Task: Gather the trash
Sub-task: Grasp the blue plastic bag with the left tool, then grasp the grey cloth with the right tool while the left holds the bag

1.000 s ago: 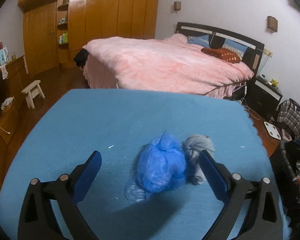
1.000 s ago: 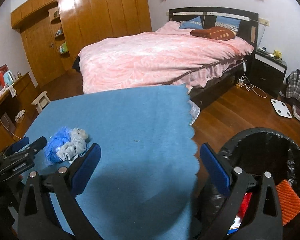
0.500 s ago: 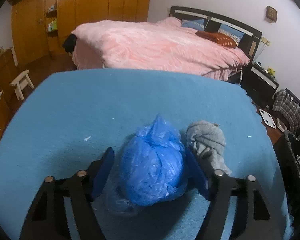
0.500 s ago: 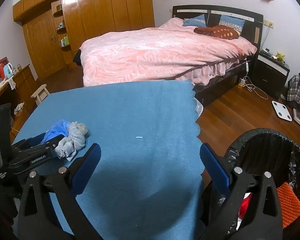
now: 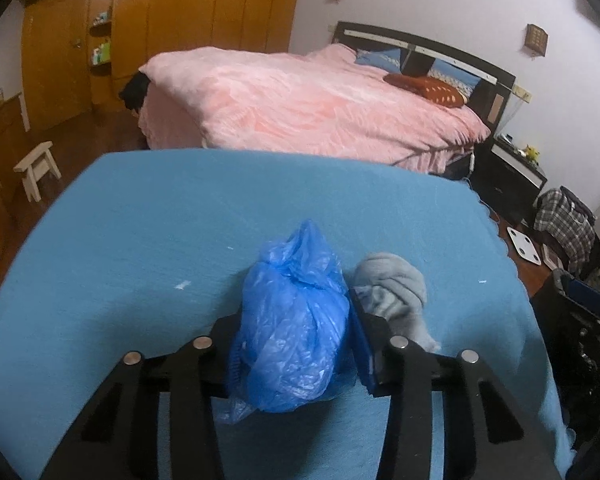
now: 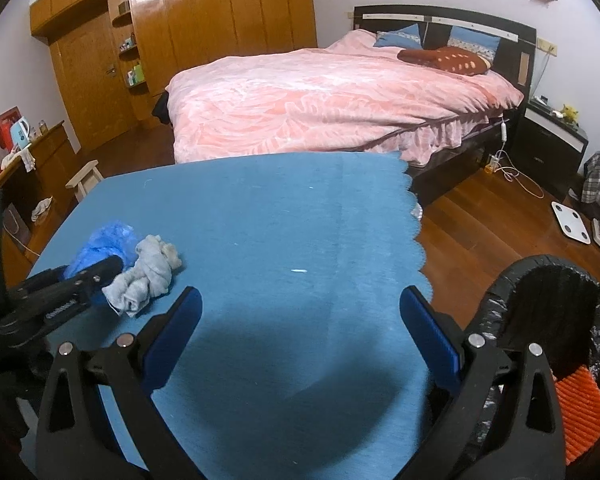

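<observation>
One crinkled blue plastic bag, knotted on top, pinched by the just-closing left gripper.

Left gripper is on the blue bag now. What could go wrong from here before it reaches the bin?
1. The left gripper has just been closing on the blue plastic bag; thin film may slip out when lifted.
2. The grey cloth wad touches the right-hand finger, so it may get dragged along or knocked off the blue table cover.
3. The black-lined bin sits past the cover's far side, beside the open right gripper; the bag could drop on the way.
</observation>
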Motion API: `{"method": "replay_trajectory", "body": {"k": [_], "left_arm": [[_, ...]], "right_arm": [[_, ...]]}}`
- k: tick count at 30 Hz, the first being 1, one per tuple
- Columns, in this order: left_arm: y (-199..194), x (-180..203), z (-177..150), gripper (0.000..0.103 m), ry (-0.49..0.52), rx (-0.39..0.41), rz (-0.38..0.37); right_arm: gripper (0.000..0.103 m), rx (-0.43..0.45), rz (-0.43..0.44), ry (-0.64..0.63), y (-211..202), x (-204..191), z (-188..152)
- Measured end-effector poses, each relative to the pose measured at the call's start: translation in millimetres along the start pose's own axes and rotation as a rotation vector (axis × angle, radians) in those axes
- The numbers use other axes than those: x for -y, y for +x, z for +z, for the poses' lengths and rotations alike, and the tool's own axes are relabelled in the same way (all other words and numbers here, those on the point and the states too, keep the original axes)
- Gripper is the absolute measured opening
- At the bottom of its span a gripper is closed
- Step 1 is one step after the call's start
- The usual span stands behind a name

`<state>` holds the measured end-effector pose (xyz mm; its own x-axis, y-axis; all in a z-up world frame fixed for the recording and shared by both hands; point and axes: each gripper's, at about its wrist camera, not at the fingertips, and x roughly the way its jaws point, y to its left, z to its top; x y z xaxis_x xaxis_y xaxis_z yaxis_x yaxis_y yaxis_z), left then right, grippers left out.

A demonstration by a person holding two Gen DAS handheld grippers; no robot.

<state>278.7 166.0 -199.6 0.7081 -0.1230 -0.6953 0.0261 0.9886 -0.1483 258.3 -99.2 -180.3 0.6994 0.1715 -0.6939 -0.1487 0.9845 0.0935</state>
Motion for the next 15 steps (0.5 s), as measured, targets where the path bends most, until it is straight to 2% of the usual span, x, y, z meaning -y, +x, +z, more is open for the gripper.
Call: {"method": "replay_trajectory", "body": {"k": [11,15], "left_arm": [[-15,-49,-2,0.045,-0.060,0.010,0.092],[-18,-60,-5,0.045,-0.062,0.013,0.116]], "right_arm": [[0.097,-0.011,0.066,-0.017,24,-43,10],[0.097,-0.020,0.059,-0.030,38,-58,12]]}}
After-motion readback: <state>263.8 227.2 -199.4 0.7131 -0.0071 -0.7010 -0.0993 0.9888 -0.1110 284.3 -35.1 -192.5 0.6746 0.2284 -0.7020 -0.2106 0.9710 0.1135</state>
